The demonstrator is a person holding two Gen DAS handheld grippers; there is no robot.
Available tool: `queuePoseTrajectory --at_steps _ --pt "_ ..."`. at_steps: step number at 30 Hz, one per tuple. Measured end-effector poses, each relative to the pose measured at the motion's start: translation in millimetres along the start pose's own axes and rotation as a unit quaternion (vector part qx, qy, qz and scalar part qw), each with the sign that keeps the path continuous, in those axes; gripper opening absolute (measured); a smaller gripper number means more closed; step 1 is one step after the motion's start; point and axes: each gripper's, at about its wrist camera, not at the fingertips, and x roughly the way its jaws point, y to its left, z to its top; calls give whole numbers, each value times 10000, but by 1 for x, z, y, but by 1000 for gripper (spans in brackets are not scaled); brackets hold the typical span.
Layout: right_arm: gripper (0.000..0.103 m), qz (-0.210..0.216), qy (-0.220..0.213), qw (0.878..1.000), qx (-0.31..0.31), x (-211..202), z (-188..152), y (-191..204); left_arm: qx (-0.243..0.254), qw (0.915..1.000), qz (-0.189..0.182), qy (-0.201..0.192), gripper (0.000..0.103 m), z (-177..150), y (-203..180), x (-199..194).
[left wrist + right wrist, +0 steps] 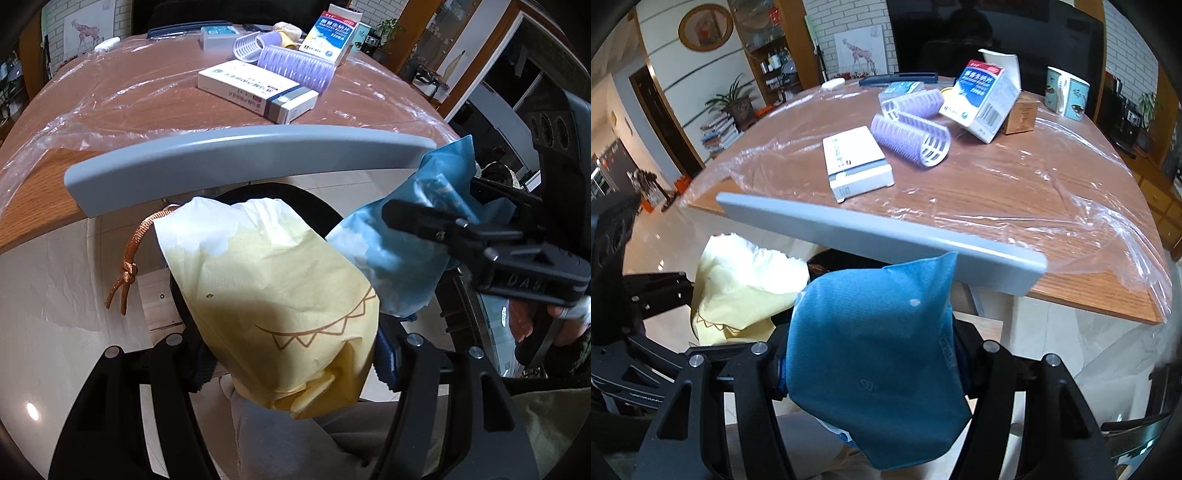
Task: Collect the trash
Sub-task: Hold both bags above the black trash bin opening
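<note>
My left gripper is shut on a yellow paper bag with an orange cord, held below the table's front edge. My right gripper is shut on a blue wrapper; it also shows in the left wrist view at right, with the blue wrapper touching the yellow bag. The yellow bag shows at left in the right wrist view. On the table lie a white flat box, two purple hair rollers and an open white-blue carton.
A wooden table covered in clear plastic film. A grey chair back runs across in front of it. A patterned mug and a small brown box stand at the back right. Tiled floor below.
</note>
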Motion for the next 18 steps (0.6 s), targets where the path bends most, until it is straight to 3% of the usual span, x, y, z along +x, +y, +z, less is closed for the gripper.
queuePoseTrajectory --at_steps 18 --pt "63 -355 155 9992 58 37 4 1 -6 9995 219 228 67 8 16 29"
